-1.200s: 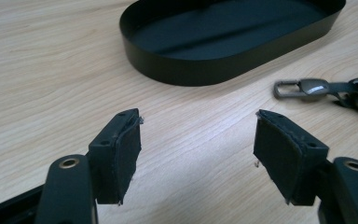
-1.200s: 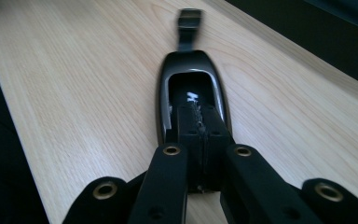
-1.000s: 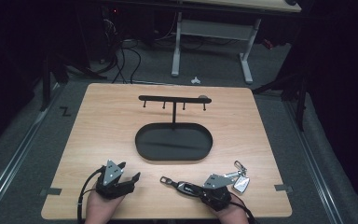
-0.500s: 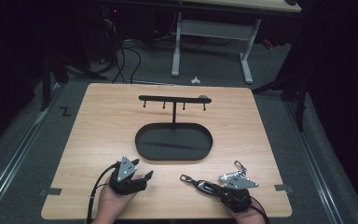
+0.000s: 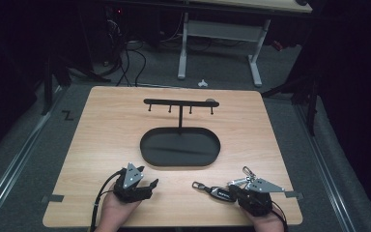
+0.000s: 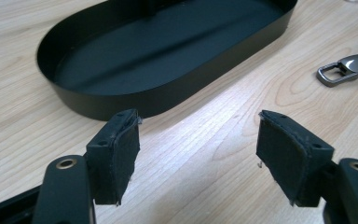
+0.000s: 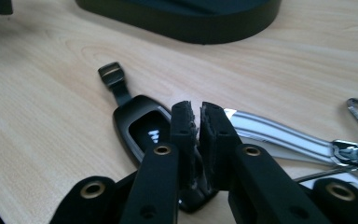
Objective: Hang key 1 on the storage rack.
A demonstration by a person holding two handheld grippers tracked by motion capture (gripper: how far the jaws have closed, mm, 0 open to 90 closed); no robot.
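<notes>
Key fob (image 5: 221, 193) slid right with tongs (image 5: 236, 194).

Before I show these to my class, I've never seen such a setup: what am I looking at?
A person works at a wooden table with a hand-held two-jaw gripper in each hand. One picture looks down from above; the other two come from cameras riding on the grippers. On the table stand a black oval tray with a hook rack rising from it, and nearer the person lie a black key fob and silver keys. The left gripper is wide open and empty. The right gripper sits over the fob, its jaws just opening a slit, with nothing seen between them.
</notes>
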